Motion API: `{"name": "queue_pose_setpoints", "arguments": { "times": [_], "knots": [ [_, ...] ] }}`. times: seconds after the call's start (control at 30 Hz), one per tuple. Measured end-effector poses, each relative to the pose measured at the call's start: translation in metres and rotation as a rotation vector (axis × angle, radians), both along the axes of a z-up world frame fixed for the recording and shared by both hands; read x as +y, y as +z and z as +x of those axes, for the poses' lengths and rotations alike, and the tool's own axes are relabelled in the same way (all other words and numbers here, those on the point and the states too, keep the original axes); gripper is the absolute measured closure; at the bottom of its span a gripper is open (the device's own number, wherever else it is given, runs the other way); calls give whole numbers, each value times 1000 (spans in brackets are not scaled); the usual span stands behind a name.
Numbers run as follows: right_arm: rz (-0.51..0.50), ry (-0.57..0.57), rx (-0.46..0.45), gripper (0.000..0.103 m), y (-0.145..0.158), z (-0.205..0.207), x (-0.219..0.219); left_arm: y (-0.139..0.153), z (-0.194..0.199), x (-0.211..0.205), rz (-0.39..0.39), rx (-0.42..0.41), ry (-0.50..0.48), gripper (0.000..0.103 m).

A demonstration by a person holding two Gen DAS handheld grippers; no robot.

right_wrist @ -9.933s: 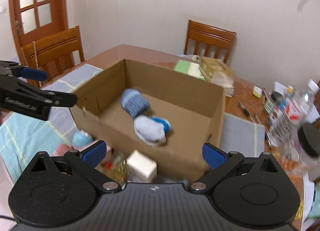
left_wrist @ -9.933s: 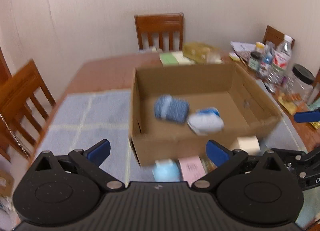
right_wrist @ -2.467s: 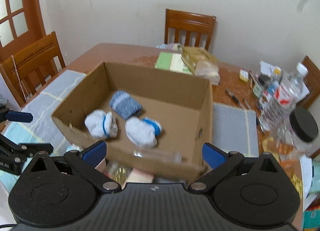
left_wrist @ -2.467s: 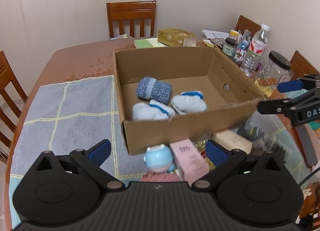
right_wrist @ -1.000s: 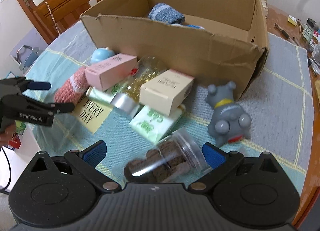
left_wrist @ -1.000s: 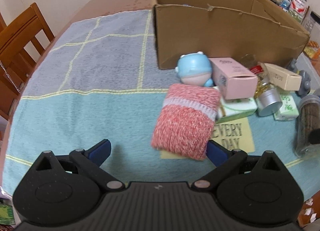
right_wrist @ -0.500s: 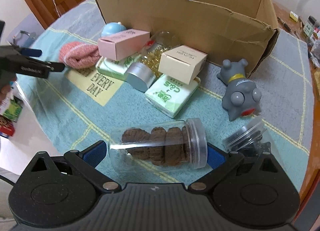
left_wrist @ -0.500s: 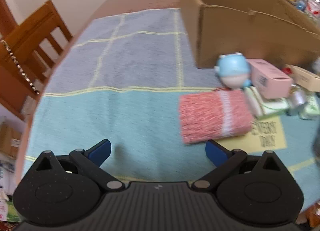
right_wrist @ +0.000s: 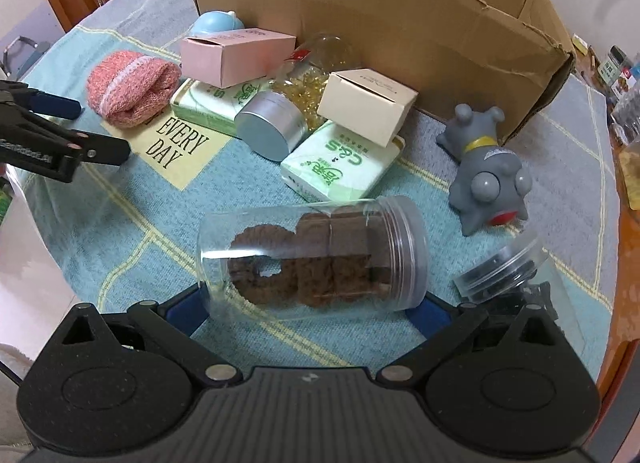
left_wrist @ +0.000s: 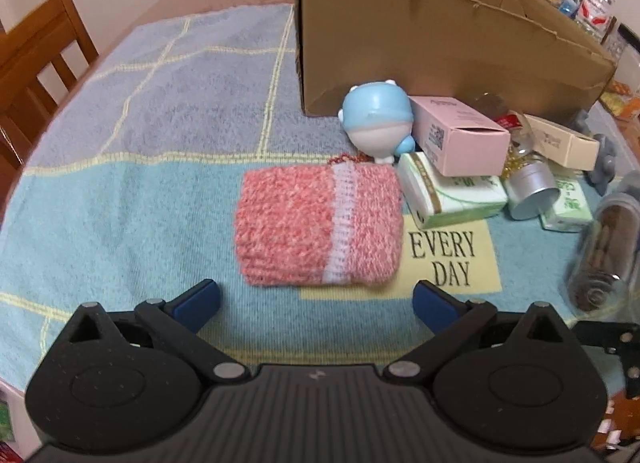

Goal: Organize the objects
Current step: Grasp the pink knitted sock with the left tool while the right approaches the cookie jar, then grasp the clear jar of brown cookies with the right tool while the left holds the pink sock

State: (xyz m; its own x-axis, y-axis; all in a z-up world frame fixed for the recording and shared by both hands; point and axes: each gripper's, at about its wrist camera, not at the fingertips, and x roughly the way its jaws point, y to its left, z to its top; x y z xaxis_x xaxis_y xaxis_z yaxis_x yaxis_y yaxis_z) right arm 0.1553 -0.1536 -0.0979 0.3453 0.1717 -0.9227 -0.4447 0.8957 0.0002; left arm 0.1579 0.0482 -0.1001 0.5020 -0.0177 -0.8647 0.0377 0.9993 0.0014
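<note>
While lined up low over the cloth, left gripper [left_wrist: 316, 299] spread wide, pink sock roll [left_wrist: 320, 223] just ahead between the open fingers, not yet touched; likely squared up for a pinch across its soft width. Right gripper [right_wrist: 308, 309] also spread, cookie jar [right_wrist: 316, 257] lying on its side between the fingertips, seemingly unclamped. Cardboard box [left_wrist: 440, 51] farther ahead beyond the clutter, probably the drop spot.

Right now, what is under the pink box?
The pink box rests on a green tissue pack, its end overhanging. Beneath the pack lies the blue cloth; anything else under there is covered.
</note>
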Motion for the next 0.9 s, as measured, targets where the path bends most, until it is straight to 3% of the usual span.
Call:
{"name": "queue_pose_setpoints", "arguments": {
  "times": [0.37, 0.9],
  "knots": [
    [13, 12, -26, 0, -1, 2, 0, -2, 31, 3, 1, -12, 25, 0],
    [8, -2, -30, 0, -3, 10, 7, -2, 31, -1, 2, -26, 53, 0]
  ]
}}
